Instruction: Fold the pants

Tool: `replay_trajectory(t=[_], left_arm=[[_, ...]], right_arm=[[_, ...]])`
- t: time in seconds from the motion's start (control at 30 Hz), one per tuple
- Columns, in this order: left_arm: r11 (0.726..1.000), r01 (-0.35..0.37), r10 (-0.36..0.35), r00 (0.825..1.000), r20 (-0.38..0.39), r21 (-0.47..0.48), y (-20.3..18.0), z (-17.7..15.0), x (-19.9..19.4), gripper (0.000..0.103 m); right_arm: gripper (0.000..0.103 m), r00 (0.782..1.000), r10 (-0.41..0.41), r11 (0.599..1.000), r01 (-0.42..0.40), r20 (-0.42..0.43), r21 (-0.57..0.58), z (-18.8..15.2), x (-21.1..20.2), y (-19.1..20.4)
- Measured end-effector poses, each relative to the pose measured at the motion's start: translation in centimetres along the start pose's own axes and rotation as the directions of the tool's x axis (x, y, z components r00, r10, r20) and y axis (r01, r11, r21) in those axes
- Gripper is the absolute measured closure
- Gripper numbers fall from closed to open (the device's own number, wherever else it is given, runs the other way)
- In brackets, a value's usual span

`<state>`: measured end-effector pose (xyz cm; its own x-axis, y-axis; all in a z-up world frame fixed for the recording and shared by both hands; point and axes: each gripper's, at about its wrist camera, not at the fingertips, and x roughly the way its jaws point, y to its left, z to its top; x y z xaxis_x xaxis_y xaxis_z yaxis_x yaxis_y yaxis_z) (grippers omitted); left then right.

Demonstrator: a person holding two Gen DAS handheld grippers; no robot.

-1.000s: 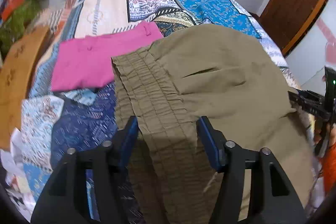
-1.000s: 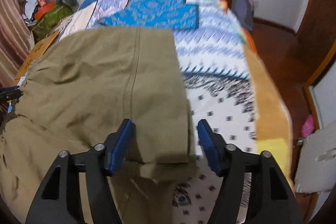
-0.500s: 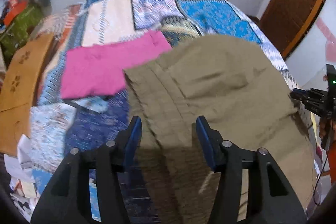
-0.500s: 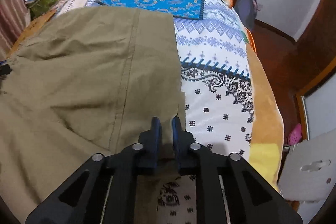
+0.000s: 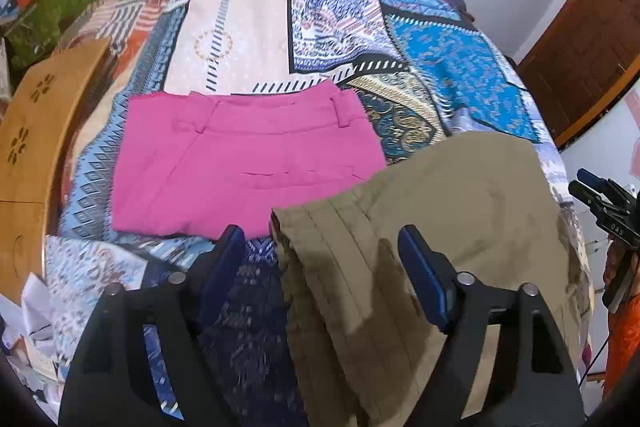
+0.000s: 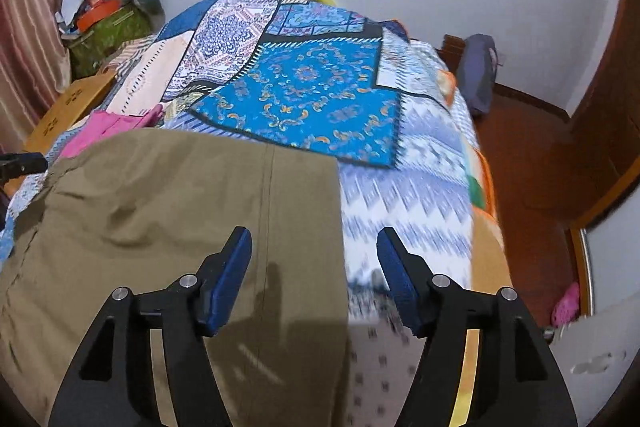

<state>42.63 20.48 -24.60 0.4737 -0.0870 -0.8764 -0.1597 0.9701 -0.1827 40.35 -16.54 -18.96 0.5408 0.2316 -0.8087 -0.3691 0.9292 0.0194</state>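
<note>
Olive-khaki pants (image 5: 452,211) lie folded flat on a patchwork bedspread (image 5: 328,23). Their gathered waistband edge is at the left in the left wrist view. My left gripper (image 5: 320,267) is open and empty, hovering over the waistband corner. In the right wrist view the pants (image 6: 168,211) fill the lower left, with a seam running down the middle. My right gripper (image 6: 314,271) is open and empty above the pants' right edge. The right gripper also shows at the far right of the left wrist view (image 5: 600,203).
Folded pink pants (image 5: 240,163) lie on the bed just behind the khaki ones. A wooden board (image 5: 36,131) runs along the bed's left side. Bags and clutter (image 6: 108,19) sit at the back left. A wooden door (image 5: 592,39) and red floor (image 6: 528,155) are at right.
The right gripper shut on the pants' right edge half a second ago and has now opened and lifted away. The left gripper stayed open and drew back to the left, off the waistband.
</note>
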Motion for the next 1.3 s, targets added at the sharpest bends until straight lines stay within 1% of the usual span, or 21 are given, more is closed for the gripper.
replay_trajectory(t=[0.1,0.17,0.3,0.37,0.4,0.43,0.47,0.5,0.57,0.63,0.67,0.77,0.83,0.9,1.03,1.17,1.3], left_arm=[[1.000,0.015,-0.016,0.999,-0.051,-0.010,0.4,0.4,2.3,0.021],[0.999,0.040,-0.041,0.996,-0.075,-0.026,0.8,0.5,3.5,0.021],[0.994,0.093,-0.097,0.992,-0.075,-0.058,1.4,0.7,4.6,0.021],[0.990,0.117,-0.123,0.990,-0.075,-0.075,1.6,0.8,5.0,0.022],[0.989,0.125,-0.130,0.989,-0.077,-0.074,1.5,0.7,5.1,0.026],[0.988,0.138,-0.143,0.986,-0.081,-0.065,1.4,0.7,5.2,0.030],[0.989,0.135,-0.140,0.987,-0.082,-0.058,1.2,0.7,5.3,0.032],[0.991,0.126,-0.130,0.989,-0.077,-0.047,1.1,0.7,5.1,0.036],[0.995,0.095,-0.095,0.994,-0.056,-0.014,0.7,0.7,4.6,0.041],[0.998,0.062,-0.062,0.998,-0.030,0.017,0.2,0.8,4.0,0.045],[0.999,0.040,-0.040,0.999,-0.018,0.037,-0.2,0.9,3.6,0.047],[0.996,-0.016,0.015,1.000,0.013,0.092,-1.1,1.4,2.5,0.050],[0.994,-0.044,0.040,0.998,0.041,0.102,-1.4,2.4,1.5,0.050],[0.993,-0.055,0.047,0.996,0.072,0.104,-1.6,4.0,0.4,0.051],[0.991,-0.060,0.040,0.986,0.164,0.118,-2.4,6.3,-3.2,0.052],[0.988,-0.060,0.031,0.980,0.195,0.145,-3.2,5.9,-5.9,0.052],[0.982,-0.065,0.025,0.976,0.216,0.180,-4.1,3.9,-8.5,0.052]], right_arm=[[0.042,1.000,0.015,1.000,-0.015,-0.025,-0.008,1.1,2.8,0.2],[0.042,0.999,0.033,0.999,-0.032,-0.039,0.012,1.7,4.5,-0.1],[0.042,0.996,0.067,0.994,-0.062,-0.063,0.086,2.5,7.3,-1.2],[0.042,0.990,0.122,0.983,-0.111,-0.069,0.144,2.5,8.5,-1.9],[0.043,0.990,0.131,0.980,-0.121,-0.055,0.159,2.5,8.5,-1.9],[0.051,0.988,0.143,0.978,-0.134,-0.049,0.160,2.5,8.5,-1.8],[0.066,0.987,0.152,0.979,-0.143,-0.054,0.145,2.5,8.6,-1.4],[0.071,0.991,0.122,0.985,-0.114,-0.057,0.129,2.4,8.6,-0.9],[0.089,0.996,0.072,0.993,-0.066,-0.060,0.093,2.4,8.4,-0.3],[0.092,0.997,0.054,0.996,-0.050,-0.055,0.076,2.4,8.1,-0.3],[0.099,0.998,0.042,0.997,-0.039,-0.046,0.065,2.5,7.7,-0.2],[0.099,1.000,0.003,0.999,-0.003,-0.006,0.047,2.7,6.5,-0.2],[0.099,0.999,-0.017,0.998,0.016,0.030,0.056,3.5,5.4,-0.4],[0.100,0.997,-0.015,0.996,0.008,0.073,0.092,4.7,3.9,-1.1],[0.100,0.987,-0.018,0.991,-0.003,0.162,0.130,7.7,0.1,-2.0],[0.100,0.978,0.011,0.993,-0.036,0.207,0.116,8.1,-3.5,-1.5],[0.100,0.969,0.041,0.994,-0.063,0.242,0.088,6.3,-7.2,-0.8]])
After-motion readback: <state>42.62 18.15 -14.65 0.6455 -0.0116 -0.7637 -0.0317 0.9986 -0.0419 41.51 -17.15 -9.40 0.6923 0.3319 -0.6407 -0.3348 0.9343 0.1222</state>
